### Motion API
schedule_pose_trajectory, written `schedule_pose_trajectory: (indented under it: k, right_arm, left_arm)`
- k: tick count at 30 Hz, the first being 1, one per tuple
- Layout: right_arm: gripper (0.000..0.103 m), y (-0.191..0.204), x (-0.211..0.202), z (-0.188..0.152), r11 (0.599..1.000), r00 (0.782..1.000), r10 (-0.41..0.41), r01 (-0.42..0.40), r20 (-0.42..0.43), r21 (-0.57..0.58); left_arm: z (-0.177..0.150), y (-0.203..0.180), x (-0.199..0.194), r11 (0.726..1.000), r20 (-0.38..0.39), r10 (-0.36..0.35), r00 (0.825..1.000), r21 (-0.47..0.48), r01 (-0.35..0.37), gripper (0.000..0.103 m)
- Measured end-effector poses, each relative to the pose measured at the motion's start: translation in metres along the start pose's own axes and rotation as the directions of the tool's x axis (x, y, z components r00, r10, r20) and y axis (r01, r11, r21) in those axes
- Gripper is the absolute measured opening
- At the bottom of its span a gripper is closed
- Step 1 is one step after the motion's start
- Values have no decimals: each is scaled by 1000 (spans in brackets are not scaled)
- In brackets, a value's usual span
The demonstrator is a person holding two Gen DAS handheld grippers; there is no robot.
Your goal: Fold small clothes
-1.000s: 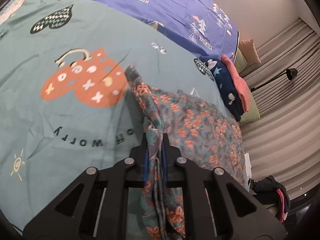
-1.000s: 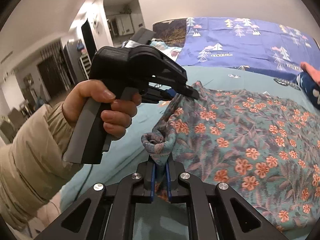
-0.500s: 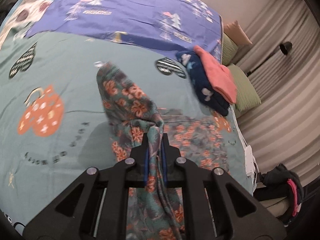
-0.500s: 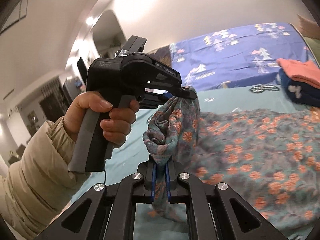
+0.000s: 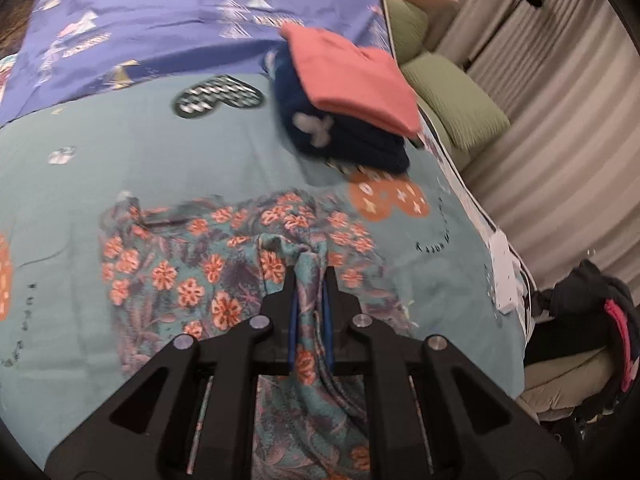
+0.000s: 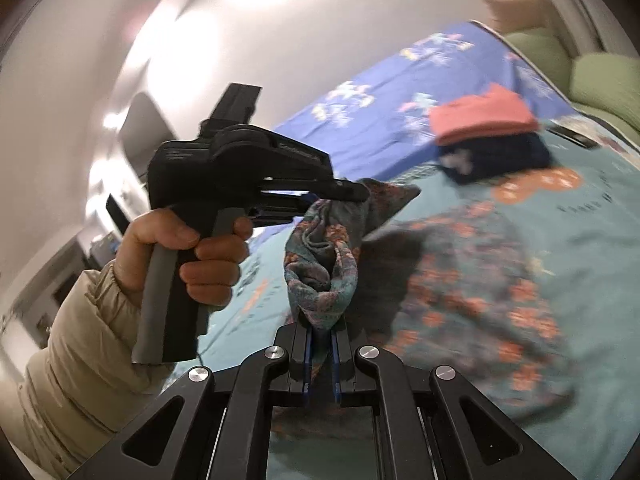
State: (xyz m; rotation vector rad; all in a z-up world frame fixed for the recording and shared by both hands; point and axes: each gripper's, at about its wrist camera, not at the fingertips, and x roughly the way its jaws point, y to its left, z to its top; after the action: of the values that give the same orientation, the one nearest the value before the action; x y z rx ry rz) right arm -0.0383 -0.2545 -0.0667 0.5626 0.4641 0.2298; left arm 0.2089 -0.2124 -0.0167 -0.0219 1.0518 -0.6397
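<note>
A teal floral garment [image 5: 192,276] with orange flowers lies partly spread on the teal bedspread [image 5: 120,152]. My left gripper [image 5: 310,280] is shut on one edge of it, lifted above the bed. My right gripper [image 6: 322,334] is shut on another bunched edge of the same garment [image 6: 480,280]. In the right wrist view the left gripper [image 6: 352,192] is held up by a hand, its tips pinching the cloth just ahead of my right one. The cloth hangs between the two grippers and trails down onto the bed.
A stack of folded clothes, a pink piece [image 5: 352,76] on a navy one [image 5: 340,136], sits at the far side of the bed. A purple sheet [image 5: 180,20] lies behind. Green cushions [image 5: 456,100], curtains and a dark clothes pile [image 5: 580,312] are at the right.
Both grippers have swung the held edge up and over toward the folded stack. The garment's lifted part now lies folded across the rest of it. Both stay shut.
</note>
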Motion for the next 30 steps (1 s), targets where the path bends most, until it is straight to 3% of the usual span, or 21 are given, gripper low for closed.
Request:
schedule_pose_trajectory:
  k: [6,18,21,26,28,30]
  right_arm:
    - [6,-36,-20,-13,992,1000,-18,19,-12,121]
    - [6,-62,-52,-28,975,999,-51,49,4,218]
    - [6,-63,-56,-33,974,998,-64,63,-2,219]
    - [6,-76,-53,-40,960,995,-90,99,-43,263]
    - [6,-83,-51,-44,951,994,-93,107,-62,291]
    - [6,-89,-51,-49,941,993,-88,110,-82,321]
  left_arm:
    - [-1,-29,25,999,-46,12,999,39,-10,11]
    - [-11,-70,60,992,-88,45,995,124,-34,13]
    - [-14,-78,58,988,-76,35,997,153,-23,14]
    - [-14,-80,34,988,-52,-63,997,139,70,15]
    - [-21,-77,13,984,-18,-59,998,168,62,22]
    - [-32,-73,-3,981,10,-53,999,187,50,36]
